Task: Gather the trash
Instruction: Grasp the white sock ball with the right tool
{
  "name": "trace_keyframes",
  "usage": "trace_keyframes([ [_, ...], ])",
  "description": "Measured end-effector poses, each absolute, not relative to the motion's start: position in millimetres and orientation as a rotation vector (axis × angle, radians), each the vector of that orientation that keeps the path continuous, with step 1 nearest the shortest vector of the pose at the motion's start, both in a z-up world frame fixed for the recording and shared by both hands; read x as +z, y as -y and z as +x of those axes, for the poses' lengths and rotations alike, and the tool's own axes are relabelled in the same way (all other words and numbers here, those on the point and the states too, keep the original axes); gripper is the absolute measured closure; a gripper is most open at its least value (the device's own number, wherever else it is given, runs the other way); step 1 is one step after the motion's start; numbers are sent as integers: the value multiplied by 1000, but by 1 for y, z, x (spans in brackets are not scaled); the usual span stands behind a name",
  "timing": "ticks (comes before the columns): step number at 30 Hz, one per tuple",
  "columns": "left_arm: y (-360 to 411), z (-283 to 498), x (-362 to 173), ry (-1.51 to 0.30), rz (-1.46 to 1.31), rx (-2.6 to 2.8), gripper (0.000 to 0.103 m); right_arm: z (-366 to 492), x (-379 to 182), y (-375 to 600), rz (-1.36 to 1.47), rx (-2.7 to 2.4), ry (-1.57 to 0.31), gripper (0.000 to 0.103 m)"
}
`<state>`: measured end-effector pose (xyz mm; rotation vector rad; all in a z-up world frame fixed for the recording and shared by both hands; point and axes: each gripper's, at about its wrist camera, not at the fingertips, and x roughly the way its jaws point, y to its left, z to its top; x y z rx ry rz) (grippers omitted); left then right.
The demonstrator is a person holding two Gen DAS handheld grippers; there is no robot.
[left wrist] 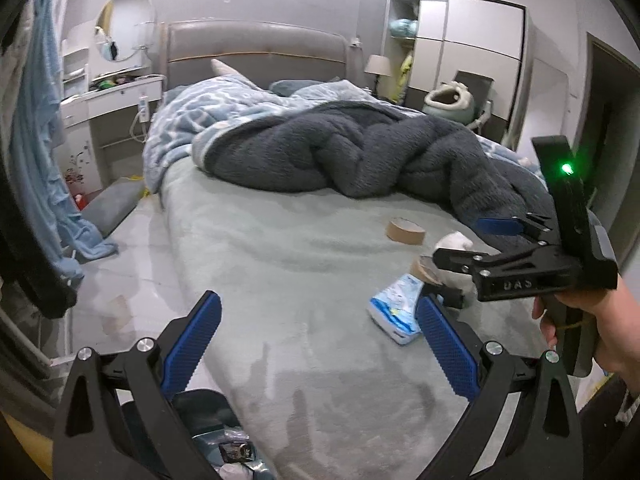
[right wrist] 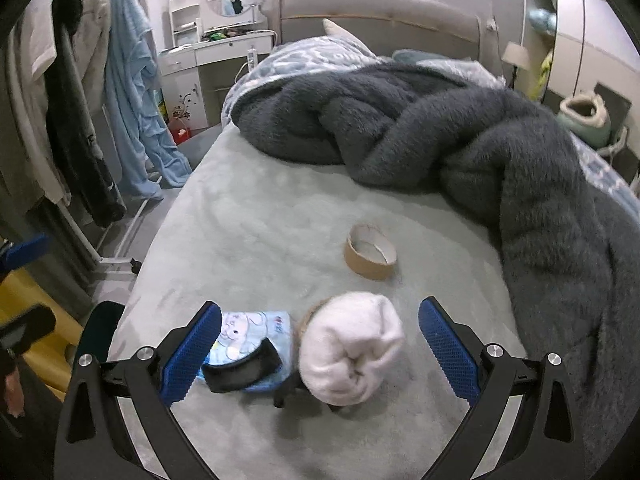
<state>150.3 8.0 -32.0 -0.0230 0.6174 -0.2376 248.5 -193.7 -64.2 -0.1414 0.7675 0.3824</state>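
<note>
On the grey-green bed sheet [right wrist: 248, 240] lie a brown cardboard tape ring [right wrist: 370, 252], a white rolled sock [right wrist: 352, 350], a blue-and-white tissue packet [right wrist: 250, 326] and a small black curved piece [right wrist: 240, 372]. My right gripper [right wrist: 320, 344] is open, its blue pads either side of the sock and just above the bed. My left gripper [left wrist: 320, 344] is open and empty over the bed's near edge. In the left wrist view the packet [left wrist: 394, 308], the ring [left wrist: 405, 232] and the right gripper [left wrist: 496, 248] show at the right.
A dark fluffy blanket [right wrist: 460, 140] and a blue quilt [left wrist: 208, 120] are heaped across the far half of the bed. Clothes hang on a rack [right wrist: 80, 100] at the left. A bin bag with rubbish [left wrist: 224, 436] sits below my left gripper. A white dresser [left wrist: 112, 96] stands beyond.
</note>
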Motion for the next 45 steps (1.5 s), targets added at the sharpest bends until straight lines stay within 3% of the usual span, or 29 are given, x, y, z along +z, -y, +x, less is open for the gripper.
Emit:
trace_keyframes([
  [7, 18, 158, -40, -616, 9, -307, 4, 255, -78, 213, -82, 369, -794, 7],
  [9, 26, 161, -43, -620, 21, -319, 4, 254, -78, 220, -72, 366, -792, 28],
  [15, 40, 172, -53, -643, 17, -331, 4, 252, -85, 223, -50, 419, -807, 48],
  [18, 45, 176, -57, -653, 15, -336, 5, 251, -83, 222, -67, 436, -791, 52],
  [20, 50, 178, -59, -660, 17, -347, 6, 250, -82, 225, -60, 440, -784, 54],
  [24, 61, 180, -65, -668, 49, -369, 21, 249, -78, 239, -1, 448, -766, 54],
  [30, 78, 185, -76, -685, 69, -414, 32, 245, -69, 261, 107, 480, -733, 55],
  [38, 92, 198, -95, -738, 75, -435, 58, 239, -64, 275, 141, 500, -696, 55],
  [45, 98, 204, -99, -743, 71, -440, 60, 240, -69, 280, 148, 501, -705, 55],
])
